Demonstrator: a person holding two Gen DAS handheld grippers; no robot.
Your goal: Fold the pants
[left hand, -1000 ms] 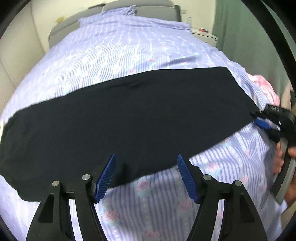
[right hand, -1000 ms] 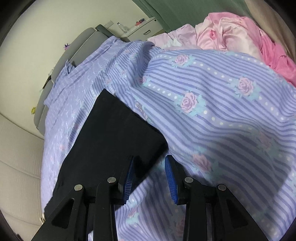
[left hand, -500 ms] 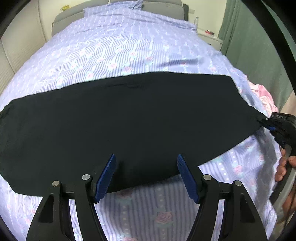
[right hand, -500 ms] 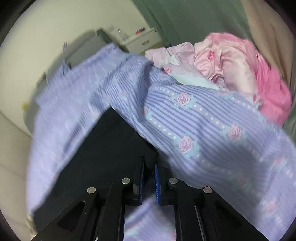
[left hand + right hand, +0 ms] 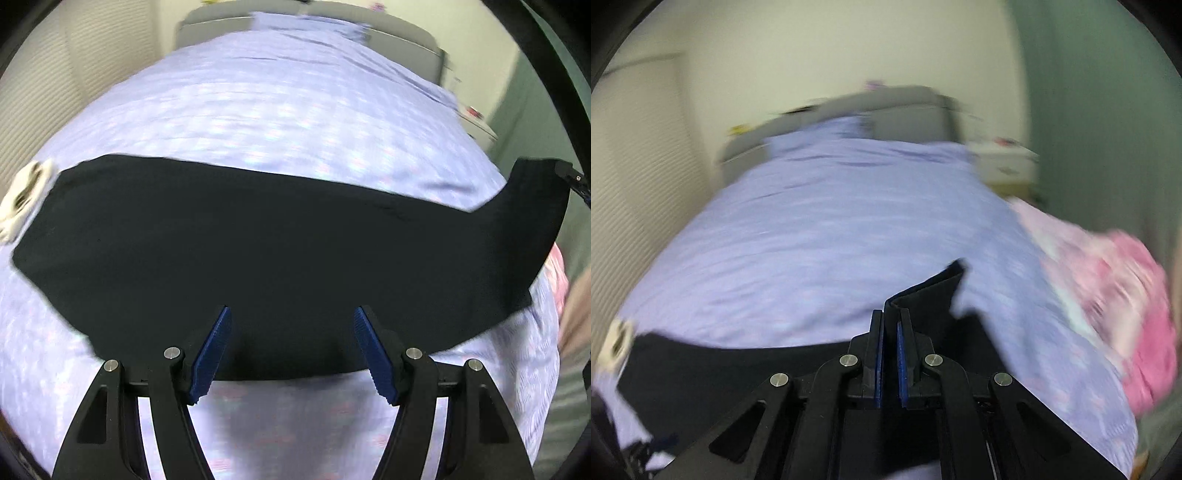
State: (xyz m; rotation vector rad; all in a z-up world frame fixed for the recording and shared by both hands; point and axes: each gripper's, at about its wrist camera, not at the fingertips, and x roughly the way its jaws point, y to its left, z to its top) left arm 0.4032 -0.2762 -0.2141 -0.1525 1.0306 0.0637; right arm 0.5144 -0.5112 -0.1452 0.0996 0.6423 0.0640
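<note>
Black pants (image 5: 277, 240) lie flat across a lilac striped bedspread (image 5: 277, 103). My left gripper (image 5: 291, 347) hovers open over their near edge, with nothing between its blue pads (image 5: 212, 350). At the far right the pants' end (image 5: 535, 199) is lifted off the bed, and the right gripper's tip shows there at the frame edge. In the right wrist view my right gripper (image 5: 890, 354) is shut on that end of the pants (image 5: 931, 295), and the black cloth sticks up beyond the fingertips. The rest of the pants (image 5: 738, 365) trails off to the left.
A grey headboard (image 5: 886, 107) and a white nightstand (image 5: 1004, 162) stand at the far end of the bed. Pink bedding (image 5: 1126, 288) is bunched at the right edge near a green curtain (image 5: 1108, 110). A small white object (image 5: 22, 199) lies by the pants' left end.
My right gripper shut on the right end of the pants and raised it off the bed, rolling as it rose. The left gripper shifted along the near edge, still open.
</note>
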